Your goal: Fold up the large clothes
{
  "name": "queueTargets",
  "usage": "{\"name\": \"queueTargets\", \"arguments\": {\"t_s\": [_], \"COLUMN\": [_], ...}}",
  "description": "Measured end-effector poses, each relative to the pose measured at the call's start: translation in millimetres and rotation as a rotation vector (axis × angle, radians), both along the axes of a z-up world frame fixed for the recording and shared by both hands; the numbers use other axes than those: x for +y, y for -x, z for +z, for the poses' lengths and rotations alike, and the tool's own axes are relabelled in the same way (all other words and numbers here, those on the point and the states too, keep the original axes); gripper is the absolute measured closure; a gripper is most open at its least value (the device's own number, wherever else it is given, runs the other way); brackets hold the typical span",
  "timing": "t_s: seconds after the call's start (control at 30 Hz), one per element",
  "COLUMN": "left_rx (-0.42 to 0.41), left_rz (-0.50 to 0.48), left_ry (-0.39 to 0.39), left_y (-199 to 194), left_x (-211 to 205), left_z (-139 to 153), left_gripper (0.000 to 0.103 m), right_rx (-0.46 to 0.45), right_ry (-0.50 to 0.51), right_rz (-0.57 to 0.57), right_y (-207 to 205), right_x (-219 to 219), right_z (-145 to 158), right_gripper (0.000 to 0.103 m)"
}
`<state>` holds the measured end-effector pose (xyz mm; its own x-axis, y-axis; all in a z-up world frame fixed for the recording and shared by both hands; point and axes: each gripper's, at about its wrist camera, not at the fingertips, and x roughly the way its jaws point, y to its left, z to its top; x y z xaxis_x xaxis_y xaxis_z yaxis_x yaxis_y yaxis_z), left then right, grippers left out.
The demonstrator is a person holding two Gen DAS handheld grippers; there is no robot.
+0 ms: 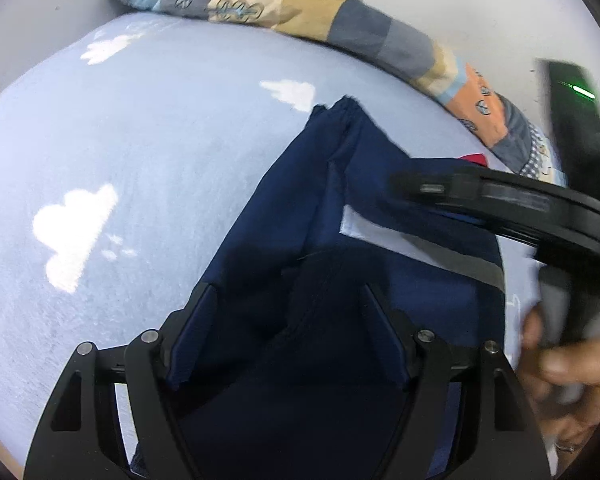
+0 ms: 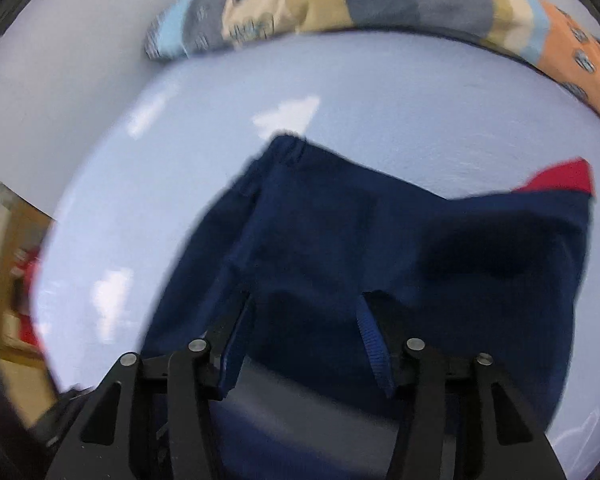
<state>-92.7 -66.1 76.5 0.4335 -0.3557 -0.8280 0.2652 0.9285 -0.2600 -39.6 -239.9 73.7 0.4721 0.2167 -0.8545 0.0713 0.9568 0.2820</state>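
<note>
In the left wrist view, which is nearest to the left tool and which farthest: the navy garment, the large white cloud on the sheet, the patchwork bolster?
1. Navy garment: directly under the left tool, between its fingers.
2. Large white cloud: on the sheet, off to the left.
3. Patchwork bolster: along the bed's far edge, by the wall.

Bright even light, fisheye-warped edges, right wrist view motion-blurred

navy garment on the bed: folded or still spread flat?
Partly folded. The navy garment lies doubled in layers on the light blue sheet, a flap edge crossing its middle; a red part pokes out.
</note>
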Motion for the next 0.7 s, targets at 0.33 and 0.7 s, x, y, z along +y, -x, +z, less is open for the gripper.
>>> {"name": "queueTargets", "arguments": {"t_s": [0.33,0.7], "left_rx": [-0.096,-0.103], "left_rz": [-0.16,-0.16], "left_ry": [-0.144,-0.18], "left_y": [18.5,25.1], "left_x": [-16.8,-13.6], "left_z": [1.1,-20.1], "left_gripper": [0.029,0.016], "right_rx": [-0.103,-0.026], "right_ry": [0.097,0.109], "right_rz": [-0.055,-0.049], "right_y": [149.2,166.6], "right_x": [-26.3,-5.1], "right_z": [33.4,-30.5], "right_gripper": [0.048,0.045]}}
